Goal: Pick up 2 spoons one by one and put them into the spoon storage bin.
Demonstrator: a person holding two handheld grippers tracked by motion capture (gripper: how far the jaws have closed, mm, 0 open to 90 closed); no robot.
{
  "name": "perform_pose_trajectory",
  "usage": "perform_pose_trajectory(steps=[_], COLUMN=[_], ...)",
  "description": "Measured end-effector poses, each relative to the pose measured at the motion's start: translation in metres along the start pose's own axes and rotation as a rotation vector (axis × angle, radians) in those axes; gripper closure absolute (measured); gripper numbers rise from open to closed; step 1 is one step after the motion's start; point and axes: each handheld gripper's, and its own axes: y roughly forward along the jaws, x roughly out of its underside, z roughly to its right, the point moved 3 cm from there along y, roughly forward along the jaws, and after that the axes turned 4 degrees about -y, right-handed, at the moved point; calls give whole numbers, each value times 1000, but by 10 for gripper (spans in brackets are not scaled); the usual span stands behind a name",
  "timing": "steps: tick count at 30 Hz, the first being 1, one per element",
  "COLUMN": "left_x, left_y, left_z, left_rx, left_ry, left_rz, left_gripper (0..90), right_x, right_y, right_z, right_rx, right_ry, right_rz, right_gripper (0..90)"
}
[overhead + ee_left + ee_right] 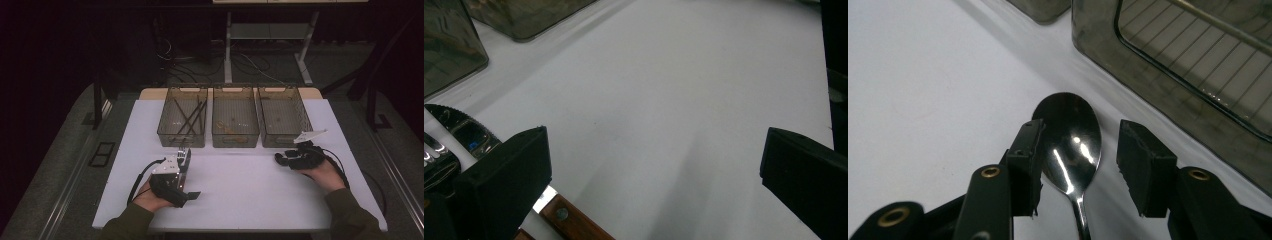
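Steel cutlery lies on the white table just ahead of the left gripper in the high view. Left gripper view: jaws spread wide over bare tabletop, gripping nothing. Right gripper view: the right gripper stands partly open, its pads flanking a spoon beside a bin, without pressing it.

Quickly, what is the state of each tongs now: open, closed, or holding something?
Left tongs: open, holding nothing; cutlery lies beside one jaw.
Right tongs: open; the spoon lies between the jaws, not pressed.
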Motion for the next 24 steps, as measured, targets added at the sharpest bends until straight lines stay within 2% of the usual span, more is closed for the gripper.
perform_pose_trajectory(steps=[9,11,15,22,23,24], left_x=[0,0,0,0,0,0], left_y=[0,0,0,0,0,0], left_z=[0,0,0,0,0,0], left_rx=[0,0,0,-1,-2,-2], left_ry=[1,1,2,2,3,4], left_rz=[0,0,0,1,0,0], left_gripper=[0,0,0,0,0,0], right_x=[1,1,1,2,2,1], right_y=[4,5,5,3,2,2], right_z=[-5,-6,-10,-12,-12,-12], right_rx=[8,-2,8,-8,-6,-1], right_ry=[-44,-47,-86,-101,-105,-102], right_rz=[-26,-28,-40,-49,-50,-49], right_gripper=[536,540,555,616,654,740])
